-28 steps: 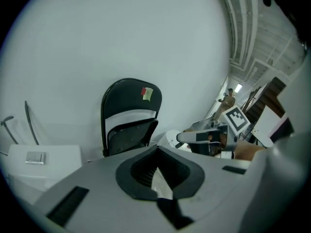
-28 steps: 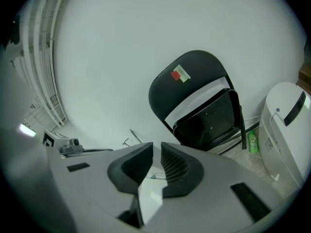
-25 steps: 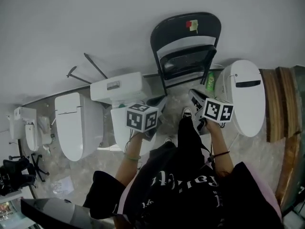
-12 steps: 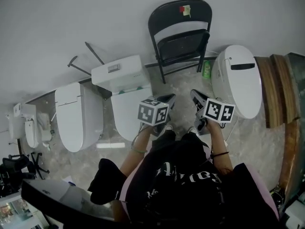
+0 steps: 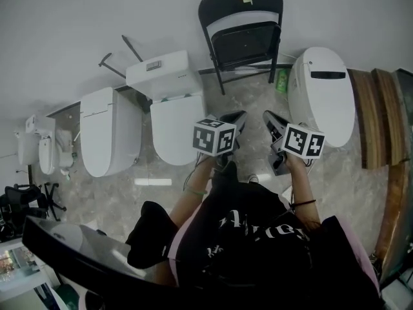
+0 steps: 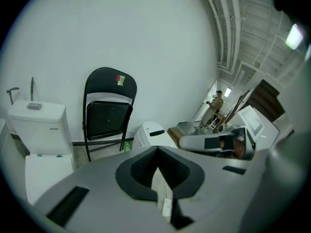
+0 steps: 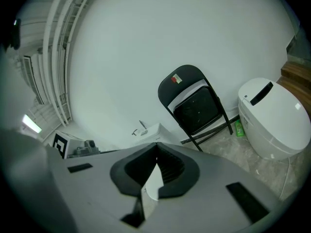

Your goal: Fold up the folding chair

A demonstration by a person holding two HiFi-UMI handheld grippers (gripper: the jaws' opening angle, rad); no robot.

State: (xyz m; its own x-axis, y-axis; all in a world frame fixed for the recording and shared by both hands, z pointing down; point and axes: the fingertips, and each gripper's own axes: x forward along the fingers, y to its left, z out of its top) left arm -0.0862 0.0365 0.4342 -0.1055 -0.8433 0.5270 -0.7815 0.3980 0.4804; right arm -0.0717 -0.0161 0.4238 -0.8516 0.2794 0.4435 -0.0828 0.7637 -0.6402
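Observation:
The black folding chair [image 5: 242, 34] stands folded flat against the white wall, with a small red and green sticker on its backrest. It also shows in the left gripper view [image 6: 108, 118] and the right gripper view [image 7: 197, 108]. Both grippers hang in front of the person's body, well short of the chair and touching nothing. My left gripper [image 5: 239, 116] is shut with nothing between its jaws [image 6: 156, 152]. My right gripper [image 5: 267, 117] is likewise shut and empty [image 7: 156, 147].
White toilets flank the chair: one with a tank [image 5: 171, 102], another further left [image 5: 106, 137], and a rounded one at the right [image 5: 322, 92]. A green bottle [image 5: 282, 81] stands by the chair's foot. Wooden boards [image 5: 374, 121] lie at the far right. A person [image 6: 215, 102] stands far off.
Both grippers have drawn back from the chair together, and the chair now sits higher and farther away in the head view. The chair itself has stayed against the wall.

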